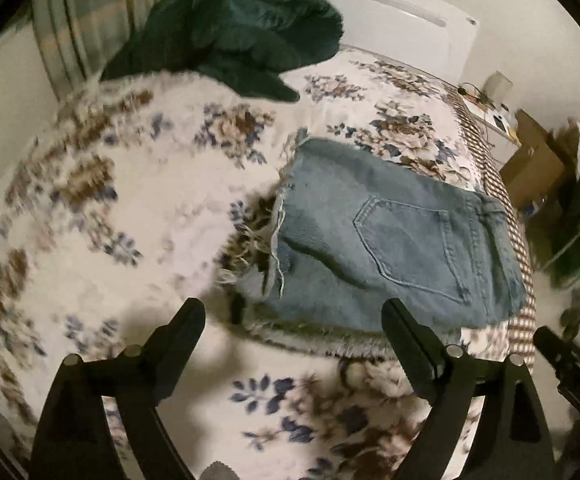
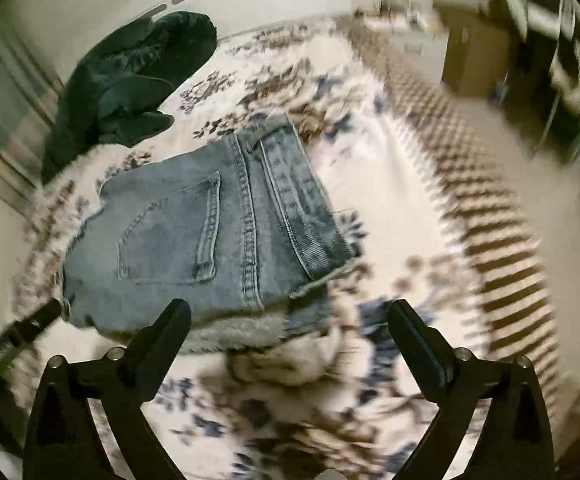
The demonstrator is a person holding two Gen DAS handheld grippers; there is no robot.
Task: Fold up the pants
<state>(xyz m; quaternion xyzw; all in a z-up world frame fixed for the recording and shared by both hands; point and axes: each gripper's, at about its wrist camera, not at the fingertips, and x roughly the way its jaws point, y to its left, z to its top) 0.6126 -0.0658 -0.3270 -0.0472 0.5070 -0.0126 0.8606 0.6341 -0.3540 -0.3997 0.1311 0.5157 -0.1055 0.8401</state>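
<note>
Jeans (image 1: 390,232), folded, lying near the bed's (image 1: 162,184) edge: I am hovering both tongs wide and empty, left gripper (image 1: 294,312) nearer the frayed hems, right gripper (image 2: 290,312) at the waistband end, jeans just ahead.

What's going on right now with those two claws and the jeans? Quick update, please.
Left gripper open, empty. Right gripper open, empty. Jeans folded into a compact stack on the bed, pocket up. Dark green garment lies beyond, apart from the jeans.
</note>
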